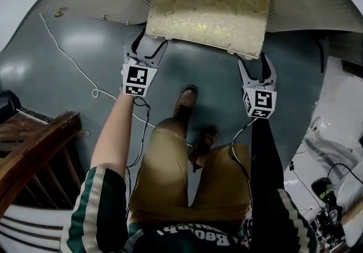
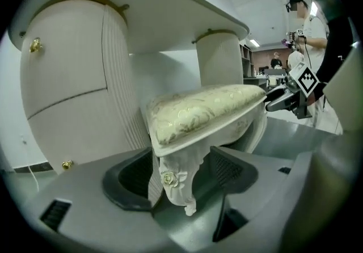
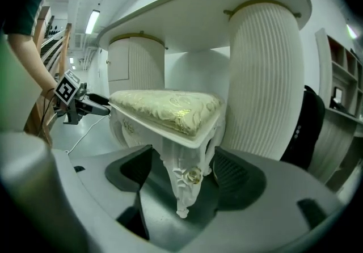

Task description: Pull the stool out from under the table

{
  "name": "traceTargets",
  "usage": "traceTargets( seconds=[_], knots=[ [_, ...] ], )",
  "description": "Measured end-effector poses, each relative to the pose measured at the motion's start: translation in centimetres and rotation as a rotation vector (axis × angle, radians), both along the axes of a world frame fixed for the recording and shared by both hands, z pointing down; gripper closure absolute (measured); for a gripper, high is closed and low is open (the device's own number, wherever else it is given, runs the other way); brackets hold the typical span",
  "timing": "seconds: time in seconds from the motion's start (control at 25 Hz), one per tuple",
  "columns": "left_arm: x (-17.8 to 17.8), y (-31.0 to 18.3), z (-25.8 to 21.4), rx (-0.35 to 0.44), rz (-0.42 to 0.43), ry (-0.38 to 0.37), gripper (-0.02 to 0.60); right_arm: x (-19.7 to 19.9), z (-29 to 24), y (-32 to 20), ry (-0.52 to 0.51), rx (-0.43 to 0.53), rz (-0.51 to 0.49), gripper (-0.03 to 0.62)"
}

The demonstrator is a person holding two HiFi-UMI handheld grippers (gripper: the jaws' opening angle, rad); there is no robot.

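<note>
Stool (image 1: 207, 8), a cream cushion on a white carved frame, standing on the grey floor (image 1: 85, 42) between the two fluted pedestals of the table (image 3: 215, 2). In both gripper views its seat lies beneath the tabletop. My left gripper (image 1: 150, 42) is at the stool's near left corner with its jaws spread wide. The left gripper view shows the front left leg (image 2: 177, 184), with its carved rosette, standing between them; a gap shows on the leg's right side and nothing is clamped. My right gripper (image 1: 254, 64) is at the near right corner, jaws likewise spread. The right gripper view shows the front right leg (image 3: 184, 181) between them with space on either side. My shoe (image 1: 186, 98) rests on the floor just behind the stool. A white cable (image 1: 74, 64) trails across the floor to my left.
</note>
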State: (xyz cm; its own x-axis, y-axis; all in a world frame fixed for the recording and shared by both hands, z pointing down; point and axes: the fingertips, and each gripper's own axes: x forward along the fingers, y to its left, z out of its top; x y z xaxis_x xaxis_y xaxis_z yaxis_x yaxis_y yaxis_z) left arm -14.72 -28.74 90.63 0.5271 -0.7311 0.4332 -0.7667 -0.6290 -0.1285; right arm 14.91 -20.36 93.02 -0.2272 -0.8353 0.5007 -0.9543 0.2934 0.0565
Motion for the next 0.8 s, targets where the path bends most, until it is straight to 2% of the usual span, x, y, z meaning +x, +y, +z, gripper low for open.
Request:
traceTargets(
  seconds=[0.12,0.28,0.44,0.8],
  knots=[
    [0.7,-1.7,1.5,-0.024,0.010,-0.018,0.261,-0.2,1.0,-1.8,0.006,0.001,-0.017,0.233],
    [1.1,-2.5,1.7,-0.081,0.023,0.055,0.254,-1.0,1.0,-3.1,-0.009,0.005,-0.059,0.259],
    [1.0,-2.5,1.7,-0.112,0.006,0.052,0.261,-0.9,1.0,-2.9,-0.010,-0.004,-0.041,0.284],
    [1.9,3.1,1.4,-0.177,0.004,0.036,0.278,0.3,0.4,2.1,0.010,-0.061,-0.013,0.303]
  ],
)
